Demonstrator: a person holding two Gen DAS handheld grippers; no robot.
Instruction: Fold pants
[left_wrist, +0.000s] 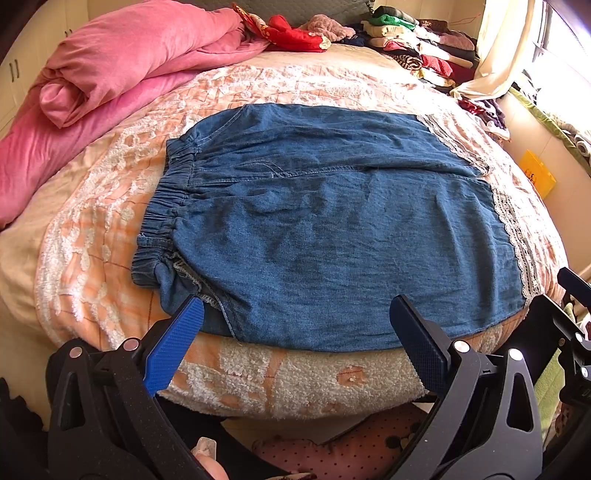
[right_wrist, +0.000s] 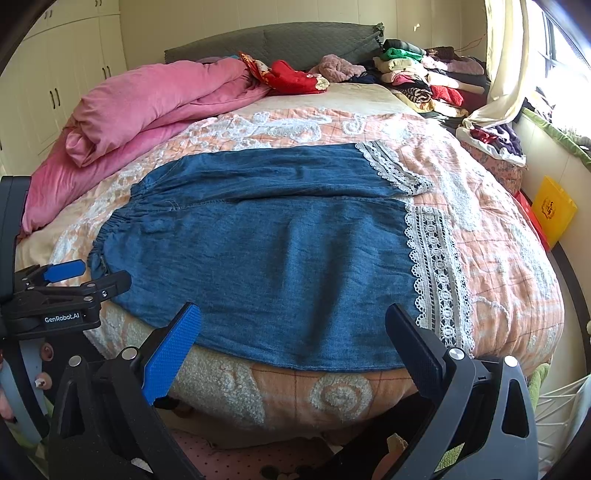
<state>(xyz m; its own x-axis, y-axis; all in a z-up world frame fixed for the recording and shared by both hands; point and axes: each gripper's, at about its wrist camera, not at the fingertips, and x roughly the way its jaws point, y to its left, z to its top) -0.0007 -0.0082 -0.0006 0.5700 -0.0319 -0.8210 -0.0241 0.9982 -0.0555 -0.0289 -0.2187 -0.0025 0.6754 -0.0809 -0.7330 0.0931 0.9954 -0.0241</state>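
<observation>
Blue denim pants (left_wrist: 325, 229) lie flat on the bed, elastic waistband (left_wrist: 162, 218) to the left and white lace hems (left_wrist: 513, 236) to the right. My left gripper (left_wrist: 295, 317) hovers open over the near edge, toward the waistband corner, holding nothing. In the right wrist view the same pants (right_wrist: 266, 251) spread out with the lace hem (right_wrist: 432, 273) at right. My right gripper (right_wrist: 293, 325) stands open above the near edge of the lower leg, nothing between its fingers. The left gripper (right_wrist: 85, 277) shows at the left edge of that view.
An orange and white quilt (left_wrist: 258, 376) covers the bed. A rolled pink blanket (left_wrist: 110, 81) lies back left. Stacked folded clothes (right_wrist: 424, 77) and red garments (right_wrist: 291, 77) sit by the headboard. A yellow bag (right_wrist: 554, 210) stands by the right wall under the window.
</observation>
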